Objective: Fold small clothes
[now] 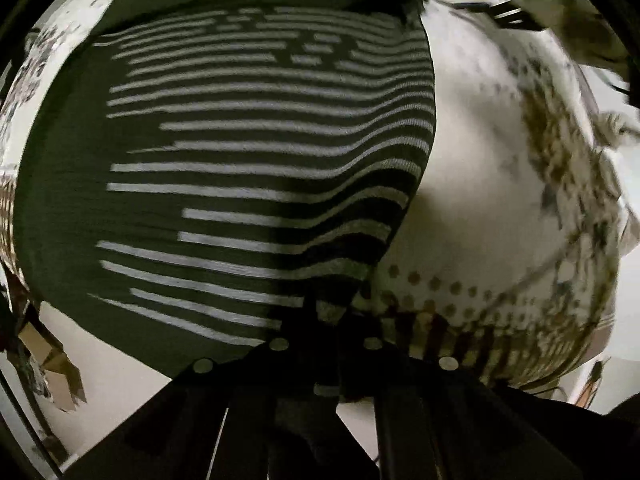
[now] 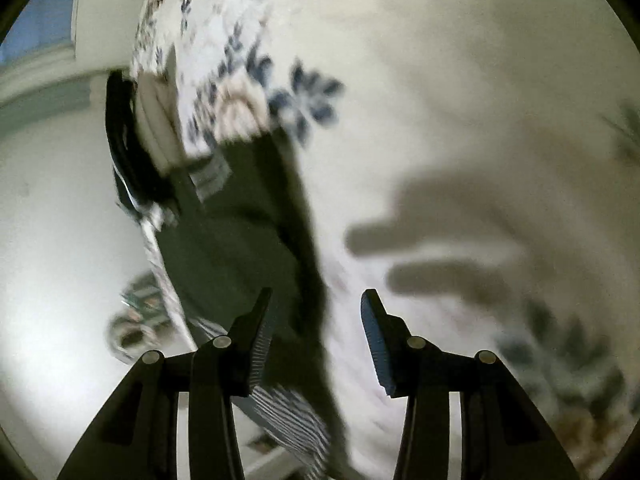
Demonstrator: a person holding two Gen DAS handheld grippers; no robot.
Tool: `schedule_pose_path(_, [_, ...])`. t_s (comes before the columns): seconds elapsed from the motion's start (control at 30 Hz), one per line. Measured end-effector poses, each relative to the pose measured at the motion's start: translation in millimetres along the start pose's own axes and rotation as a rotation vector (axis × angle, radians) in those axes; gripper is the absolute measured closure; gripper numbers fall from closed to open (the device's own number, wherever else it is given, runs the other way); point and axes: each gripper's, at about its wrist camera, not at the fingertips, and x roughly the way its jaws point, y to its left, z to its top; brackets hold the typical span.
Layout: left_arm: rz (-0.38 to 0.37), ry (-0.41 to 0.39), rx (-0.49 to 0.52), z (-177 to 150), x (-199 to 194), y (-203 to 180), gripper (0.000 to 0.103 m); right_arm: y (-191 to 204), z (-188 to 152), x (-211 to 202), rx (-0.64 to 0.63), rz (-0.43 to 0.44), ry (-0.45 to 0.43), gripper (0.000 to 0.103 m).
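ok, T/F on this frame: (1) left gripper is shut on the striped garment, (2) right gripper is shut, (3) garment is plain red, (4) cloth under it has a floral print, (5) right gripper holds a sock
1. True: the left gripper is pinched on the edge of the striped garment.
2. False: the right gripper is open.
3. False: it is dark with pale stripes.
4. True: the floral cloth lies beneath it.
5. False: nothing is between its fingers.

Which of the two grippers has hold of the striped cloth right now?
The left gripper: it is shut on a corner of the dark striped cloth. The right gripper stands open, nothing pinched.
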Motion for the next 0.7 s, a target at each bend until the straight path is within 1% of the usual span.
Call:
schedule_pose_path(0.07, [-0.008,-0.016,0.000,0,-13,5,0.098,3,19,17,0.029,0.018,0.007,0.056])
schedule_pose_path(0.1, [-0.011,-0.022,0.001,3,-18,6,0.098,2,27,28,0.051,0.046,0.021,0.053])
schedule_pose_path(0.2, [-0.024,-0.034,-0.008,7,-30,9,0.098,6,39,53,0.087,0.102,0.065,0.053])
schedule_pose_path(0.27, [-0.036,-0.041,-0.024,7,-34,12,0.098,18,43,64,0.051,0.070,0.069,0.053])
schedule_pose_path(0.3, [-0.042,-0.044,-0.027,9,-36,14,0.098,24,42,65,0.041,0.053,0.052,0.069])
schedule_pose_path(0.33, [-0.049,-0.049,-0.030,10,-41,17,0.098,33,41,66,0.024,0.021,0.037,0.092])
schedule_pose_path(0.37, [-0.056,-0.054,-0.036,9,-43,17,0.098,42,39,64,0.009,-0.007,0.023,0.092])
schedule_pose_path(0.43, [-0.079,-0.068,-0.059,13,-52,27,0.098,70,33,56,-0.042,-0.045,-0.003,0.093])
schedule_pose_path(0.53, [-0.113,-0.114,-0.107,11,-76,57,0.098,116,24,48,-0.103,-0.106,-0.017,0.093])
schedule_pose_path(0.6, [-0.140,-0.136,-0.139,10,-87,76,0.098,155,16,47,-0.148,-0.156,-0.022,0.093])
schedule_pose_path(0.67, [-0.167,-0.164,-0.183,8,-98,104,0.098,202,6,52,-0.199,-0.209,-0.018,0.093])
schedule_pose_path(0.7, [-0.175,-0.169,-0.199,7,-101,113,0.098,232,-1,60,-0.232,-0.244,-0.017,0.093])
